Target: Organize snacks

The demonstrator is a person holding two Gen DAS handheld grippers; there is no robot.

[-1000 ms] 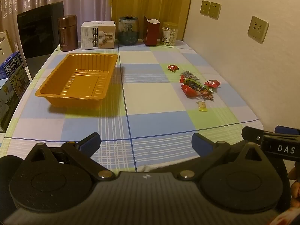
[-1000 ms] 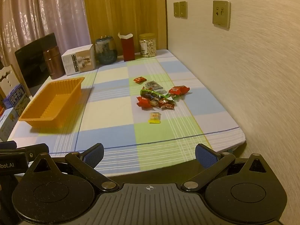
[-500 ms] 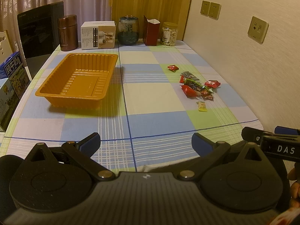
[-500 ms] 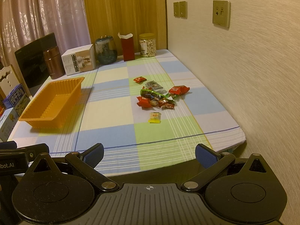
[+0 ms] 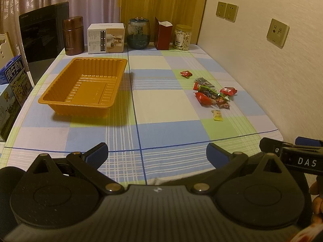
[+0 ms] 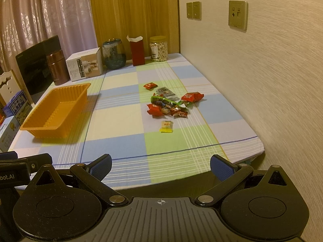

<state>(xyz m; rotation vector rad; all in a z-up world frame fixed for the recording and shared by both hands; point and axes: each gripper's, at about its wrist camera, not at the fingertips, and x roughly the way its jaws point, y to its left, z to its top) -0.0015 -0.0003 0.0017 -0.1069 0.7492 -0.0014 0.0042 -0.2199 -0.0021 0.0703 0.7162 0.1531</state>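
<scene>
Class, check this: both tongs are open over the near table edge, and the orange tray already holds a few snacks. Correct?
Not quite. The orange tray is empty; the snacks lie on the tablecloth, as the left wrist view shows. Both the left tongs and right tongs are open.

Glossy ribbed plastic tray (image 5: 84, 86), matt checked cloth tablecloth (image 5: 165, 104), shiny foil wrappers (image 5: 212, 96)

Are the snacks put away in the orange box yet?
Not yet. The orange tray is empty. Both the left gripper and the right gripper are open, holding nothing, at the near table edge. All the snacks, including the yellow candy, lie on the tablecloth.
</scene>
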